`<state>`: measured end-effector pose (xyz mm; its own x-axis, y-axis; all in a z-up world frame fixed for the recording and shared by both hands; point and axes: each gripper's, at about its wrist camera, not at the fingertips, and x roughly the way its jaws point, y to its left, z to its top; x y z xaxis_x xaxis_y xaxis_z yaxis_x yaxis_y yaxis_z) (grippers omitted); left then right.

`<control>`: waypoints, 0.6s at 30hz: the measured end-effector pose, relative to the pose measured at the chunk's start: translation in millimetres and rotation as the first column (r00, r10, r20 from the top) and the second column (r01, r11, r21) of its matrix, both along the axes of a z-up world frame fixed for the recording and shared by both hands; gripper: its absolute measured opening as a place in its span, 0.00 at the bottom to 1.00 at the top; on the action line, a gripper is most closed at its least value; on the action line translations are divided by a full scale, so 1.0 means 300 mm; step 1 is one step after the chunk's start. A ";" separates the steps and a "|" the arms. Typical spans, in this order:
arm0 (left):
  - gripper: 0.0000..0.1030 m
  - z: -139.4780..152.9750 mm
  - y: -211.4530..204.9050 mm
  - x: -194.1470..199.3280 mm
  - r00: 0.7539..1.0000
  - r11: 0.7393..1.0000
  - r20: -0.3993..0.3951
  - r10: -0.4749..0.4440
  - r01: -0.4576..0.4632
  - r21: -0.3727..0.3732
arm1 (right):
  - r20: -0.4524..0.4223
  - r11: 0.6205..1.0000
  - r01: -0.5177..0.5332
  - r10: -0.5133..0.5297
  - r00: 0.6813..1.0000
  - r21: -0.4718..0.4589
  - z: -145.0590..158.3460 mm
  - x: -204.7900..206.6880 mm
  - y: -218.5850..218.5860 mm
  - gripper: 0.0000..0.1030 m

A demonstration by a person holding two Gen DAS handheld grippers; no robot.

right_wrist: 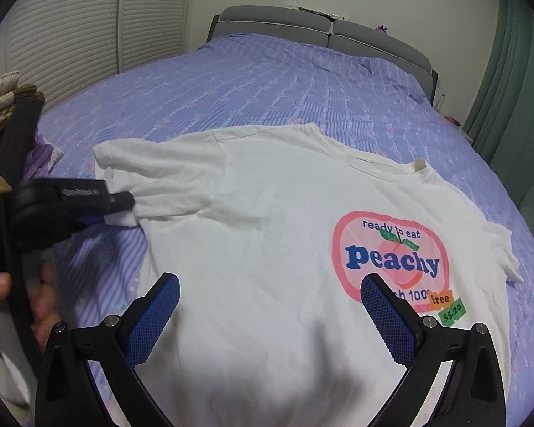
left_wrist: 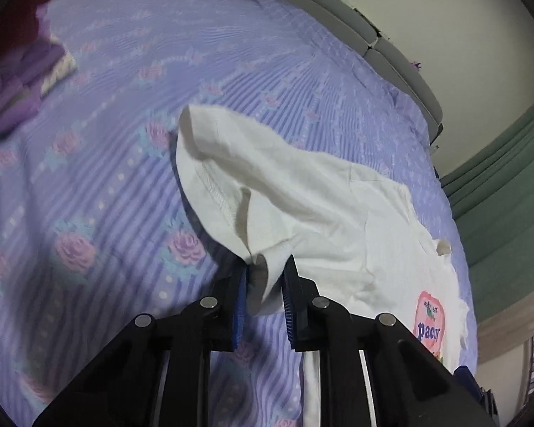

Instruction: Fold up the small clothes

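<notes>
Looking along the left gripper (left_wrist: pixel 265 284), its blue pads are pinched on the hem of the sleeve (left_wrist: pixel 231 178) of a white T-shirt (left_wrist: pixel 338 231); the cloth bunches between the jaws, so the grip looks made. That sleeve lifts slightly off the lilac floral bedspread (left_wrist: pixel 106 160), while the shirt's body stretches away to the right, its pink print (left_wrist: pixel 429 320) at the near right. A pile of purple and dark red fabrics (left_wrist: pixel 14 71) lies at the far left, and a grey headboard (left_wrist: pixel 391 46) closes the far end of the bed.

From the right wrist view, the T-shirt (right_wrist: pixel 267 231) lies face up and spread almost flat on the bedspread (right_wrist: pixel 267 82), with the "peachy" print (right_wrist: pixel 391 256) on its right half and the collar (right_wrist: pixel 418 165) at the far right. The right gripper (right_wrist: pixel 270 316) hovers over the near part of the shirt with jaws wide apart and nothing held. At the left, the left gripper (right_wrist: pixel 124 206) clamps the sleeve (right_wrist: pixel 142 163), a person's hand (right_wrist: pixel 3 291) behind it.

No fold is visible yet. The first sleeve fold seems just starting; both sleeves, both sides and the lengthwise fold remain.
</notes>
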<state>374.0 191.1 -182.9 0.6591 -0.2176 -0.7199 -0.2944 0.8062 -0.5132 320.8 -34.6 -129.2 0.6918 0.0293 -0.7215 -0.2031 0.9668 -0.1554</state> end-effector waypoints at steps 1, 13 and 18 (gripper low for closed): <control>0.17 0.020 -0.006 -0.001 1.000 1.000 0.005 -0.009 0.009 0.027 | 0.000 1.000 0.002 -0.002 1.000 0.000 0.002 -0.001 -0.004 1.00; 0.10 0.358 -0.346 0.120 0.932 0.863 0.089 -0.350 0.285 0.417 | 0.028 0.996 0.082 -0.083 0.996 0.023 0.063 -0.045 -0.164 1.00; 0.09 0.369 -0.518 0.141 0.899 0.837 0.085 -0.429 0.360 0.413 | 0.024 0.989 0.137 -0.138 0.990 0.050 0.082 -0.057 -0.280 1.00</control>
<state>416.4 35.6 -72.3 0.6934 -0.2194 -0.6863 0.1526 0.9756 -0.1577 303.8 -118.7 -104.6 0.7112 -0.0334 -0.7022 -0.0636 0.9917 -0.1116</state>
